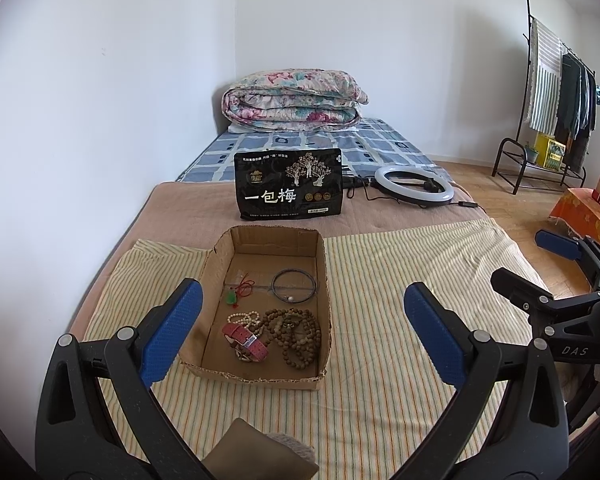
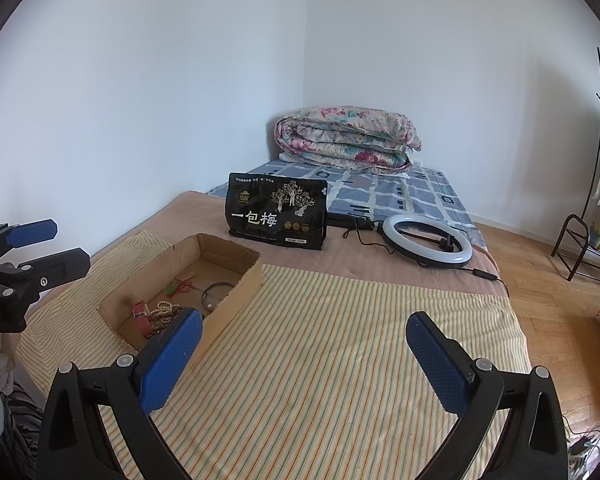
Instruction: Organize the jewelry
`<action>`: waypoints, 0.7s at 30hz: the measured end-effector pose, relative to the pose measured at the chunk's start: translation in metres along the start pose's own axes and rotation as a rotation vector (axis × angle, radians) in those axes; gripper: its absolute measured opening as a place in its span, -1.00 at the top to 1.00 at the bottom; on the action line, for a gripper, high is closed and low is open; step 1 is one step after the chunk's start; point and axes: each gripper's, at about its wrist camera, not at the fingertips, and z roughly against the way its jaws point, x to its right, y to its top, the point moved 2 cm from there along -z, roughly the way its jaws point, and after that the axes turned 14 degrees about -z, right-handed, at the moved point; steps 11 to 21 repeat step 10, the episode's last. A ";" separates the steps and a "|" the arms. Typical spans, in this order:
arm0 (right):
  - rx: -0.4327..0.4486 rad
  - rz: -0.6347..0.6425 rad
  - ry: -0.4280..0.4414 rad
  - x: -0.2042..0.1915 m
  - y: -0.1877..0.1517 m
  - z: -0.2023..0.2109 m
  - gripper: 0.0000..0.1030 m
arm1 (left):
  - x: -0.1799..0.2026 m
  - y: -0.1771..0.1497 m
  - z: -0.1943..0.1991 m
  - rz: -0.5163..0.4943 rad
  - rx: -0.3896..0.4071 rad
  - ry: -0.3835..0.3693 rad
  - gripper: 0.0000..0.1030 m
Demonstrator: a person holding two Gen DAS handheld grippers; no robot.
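A: A shallow cardboard box [image 1: 260,308] sits on a striped cloth [image 1: 400,320] spread over the bed, left of the cloth's centre. Inside lie a pink watch [image 1: 246,341], a brown bead necklace [image 1: 296,334], a cream bead bracelet [image 1: 244,317], a dark bangle [image 1: 294,285] and a green pendant on red cord [image 1: 236,294], the beads and watch bunched at the near end.

B: The box's near rim is ragged. Bare cloth stretches wide to its right. The left gripper [image 1: 302,332] hangs over the box with jaws wide and nothing between them; the right gripper [image 2: 304,360] hovers over open cloth, jaws equally wide.

A: Only the left wrist view shows the whole box floor; from the right wrist its wall hides part of the bangle. Behind stand a black snack bag [image 1: 289,184], a ring light [image 2: 427,242] and a folded floral quilt [image 1: 292,98].
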 end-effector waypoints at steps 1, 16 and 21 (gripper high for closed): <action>0.000 0.000 0.000 0.000 0.000 0.000 -0.99 | -0.001 0.000 0.000 0.000 -0.001 0.001 -0.99; -0.005 -0.004 -0.002 0.000 -0.001 -0.001 -0.99 | -0.001 -0.001 0.001 -0.011 0.006 0.013 -0.99; -0.005 -0.004 -0.002 0.000 -0.001 -0.001 -0.99 | -0.001 -0.001 0.001 -0.011 0.006 0.013 -0.99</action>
